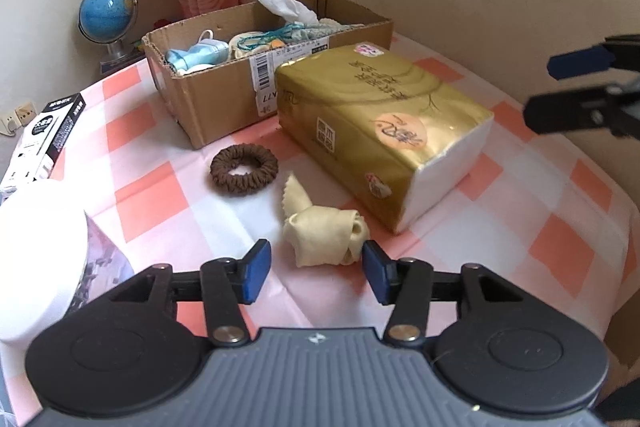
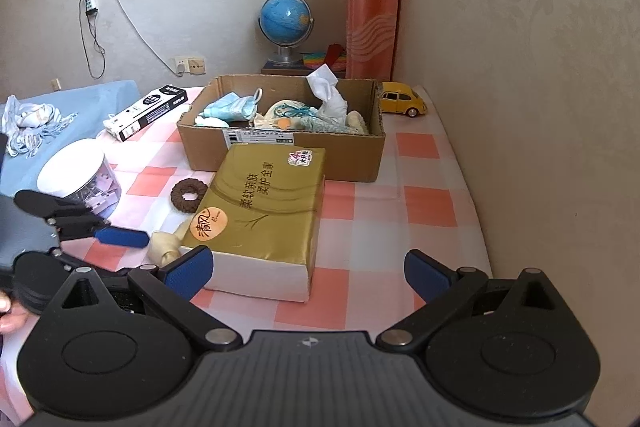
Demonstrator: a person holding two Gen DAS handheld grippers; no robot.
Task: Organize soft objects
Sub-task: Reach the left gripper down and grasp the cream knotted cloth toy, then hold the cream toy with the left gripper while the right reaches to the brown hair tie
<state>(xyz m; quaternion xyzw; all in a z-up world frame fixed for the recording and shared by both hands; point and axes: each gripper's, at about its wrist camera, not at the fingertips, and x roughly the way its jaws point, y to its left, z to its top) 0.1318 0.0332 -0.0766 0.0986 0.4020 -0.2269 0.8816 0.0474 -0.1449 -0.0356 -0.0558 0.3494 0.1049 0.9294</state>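
A knotted cream cloth (image 1: 325, 233) lies on the checked tablecloth, just ahead of my open left gripper (image 1: 316, 273), its near end between the blue pads. A brown hair scrunchie (image 1: 244, 168) lies to its left. A gold tissue pack (image 1: 380, 131) lies to the right, against a cardboard box (image 1: 224, 99) that holds masks, tissue and cloths. My right gripper (image 2: 308, 273) is open and empty, its left pad close to the tissue pack's (image 2: 260, 211) near end. The cloth (image 2: 164, 245) and scrunchie (image 2: 188, 195) show left of the pack. The left gripper (image 2: 120, 237) appears at the left.
A white round tub (image 1: 36, 259) stands at the left, a black-and-white carton (image 1: 48, 135) beyond it. A globe (image 2: 285, 23) stands behind the box (image 2: 280, 147) and a yellow toy car (image 2: 402, 103) to its right. The wall runs along the table's right edge.
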